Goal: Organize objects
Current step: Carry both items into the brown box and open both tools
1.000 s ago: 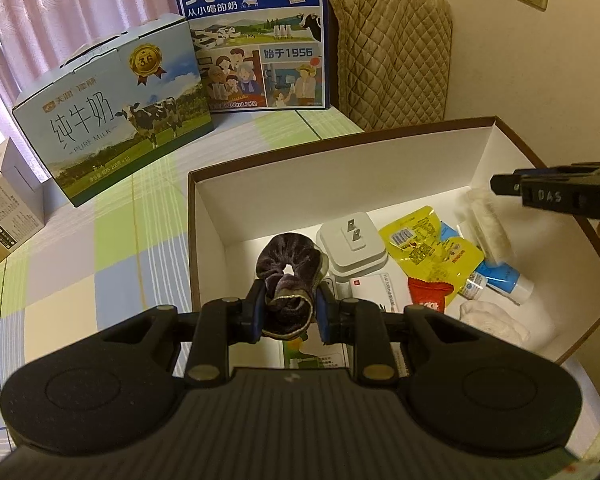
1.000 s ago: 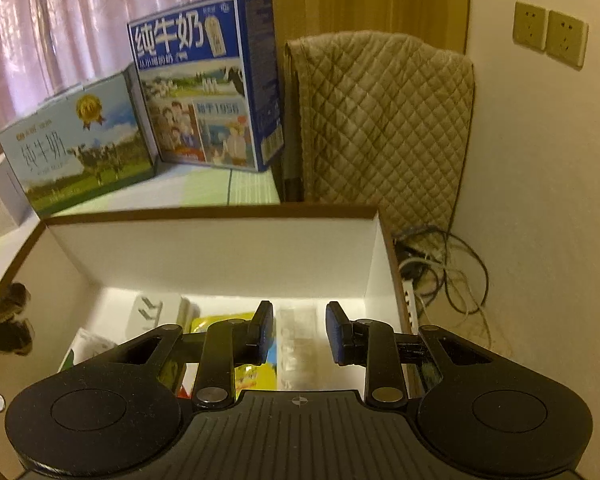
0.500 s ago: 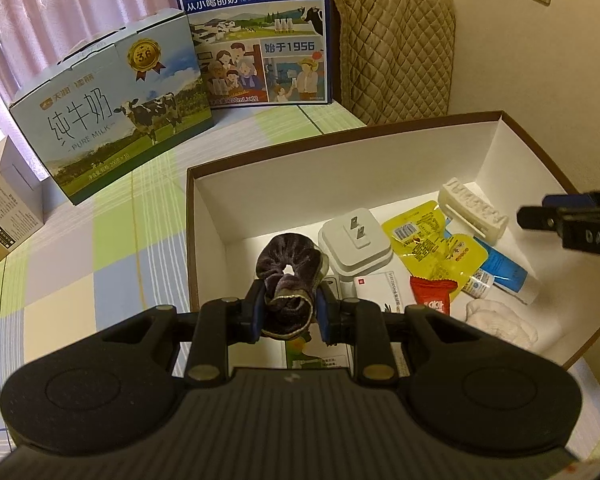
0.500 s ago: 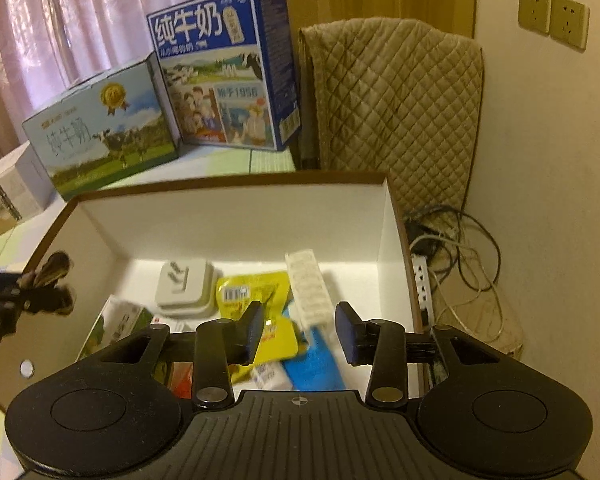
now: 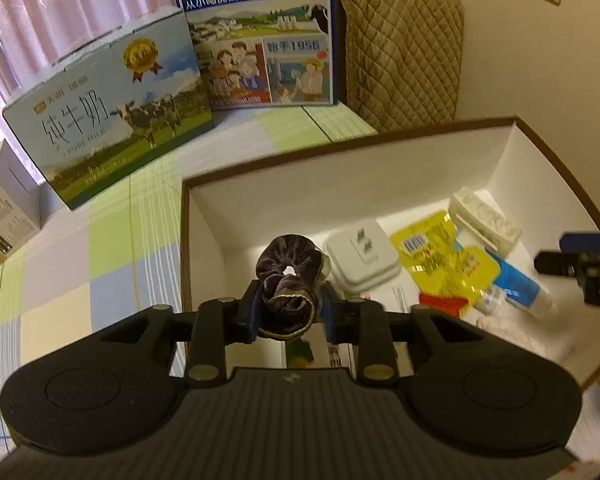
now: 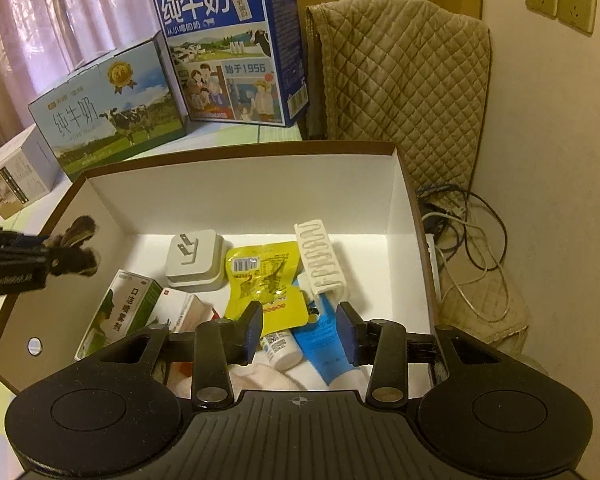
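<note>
Box (image 6: 404, 216): 7 or so items stowed. Scrunchie (image 5: 286, 280) clamped in left tongs (image 5: 288, 312) above it — unplaced; right tongs (image 6: 300, 336) released, empty.

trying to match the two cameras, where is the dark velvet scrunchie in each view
Left wrist view: the dark brown velvet scrunchie sits bottom centre, clamped in the left tool, over the box's near-left corner.
Right wrist view: it shows at the far left edge, beside the box's left wall.
Shared landmark: the white square plug adapter on the floor of the white cardboard box.
</note>
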`<state>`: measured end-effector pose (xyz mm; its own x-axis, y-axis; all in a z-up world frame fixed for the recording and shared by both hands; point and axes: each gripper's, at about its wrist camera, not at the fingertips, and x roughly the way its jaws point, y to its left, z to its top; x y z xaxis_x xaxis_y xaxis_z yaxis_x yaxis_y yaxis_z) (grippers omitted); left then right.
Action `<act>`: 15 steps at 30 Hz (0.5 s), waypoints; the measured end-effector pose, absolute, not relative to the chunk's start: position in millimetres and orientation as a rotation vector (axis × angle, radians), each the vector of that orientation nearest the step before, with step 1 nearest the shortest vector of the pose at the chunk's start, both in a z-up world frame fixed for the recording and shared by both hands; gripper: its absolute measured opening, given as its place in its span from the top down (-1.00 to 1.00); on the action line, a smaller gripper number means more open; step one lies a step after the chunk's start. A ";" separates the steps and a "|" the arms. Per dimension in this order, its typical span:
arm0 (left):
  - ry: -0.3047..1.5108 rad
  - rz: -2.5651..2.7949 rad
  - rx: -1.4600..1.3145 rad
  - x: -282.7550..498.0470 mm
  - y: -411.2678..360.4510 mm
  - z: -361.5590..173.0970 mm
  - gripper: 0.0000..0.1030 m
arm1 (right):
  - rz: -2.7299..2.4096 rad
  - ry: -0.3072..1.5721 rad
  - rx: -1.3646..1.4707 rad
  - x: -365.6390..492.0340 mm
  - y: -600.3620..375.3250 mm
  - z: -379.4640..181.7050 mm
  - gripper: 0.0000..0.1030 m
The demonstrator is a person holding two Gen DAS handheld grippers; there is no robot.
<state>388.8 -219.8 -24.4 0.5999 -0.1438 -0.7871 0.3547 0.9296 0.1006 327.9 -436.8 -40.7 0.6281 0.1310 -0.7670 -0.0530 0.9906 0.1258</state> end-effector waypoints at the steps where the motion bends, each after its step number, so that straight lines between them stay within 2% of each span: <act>1: 0.870 -0.290 0.257 391.1 -221.0 -22.0 0.37 | 0.109 0.884 0.095 327.5 -435.6 -40.1 0.26; 3: 0.844 -0.283 0.259 395.6 -222.3 -17.1 0.24 | 0.115 0.879 0.092 326.9 -432.4 -38.5 0.26; 5: 0.824 -0.276 0.257 398.8 -222.7 -12.1 -0.15 | 0.125 0.876 0.088 325.1 -428.4 -36.9 0.25; 11: 0.808 -0.275 0.261 394.8 -214.9 -2.4 -0.50 | 0.160 0.862 0.086 315.4 -417.9 -28.5 0.21; 15: 0.831 -0.282 0.221 384.5 -204.0 0.7 -0.68 | 0.159 0.852 0.091 304.4 -411.7 -23.5 0.11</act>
<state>384.5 -204.0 0.7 0.6404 -0.1594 -0.7513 0.3309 0.9401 0.0826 304.4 -411.7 -23.5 0.6473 0.1761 -0.7416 -0.1037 0.9843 0.1432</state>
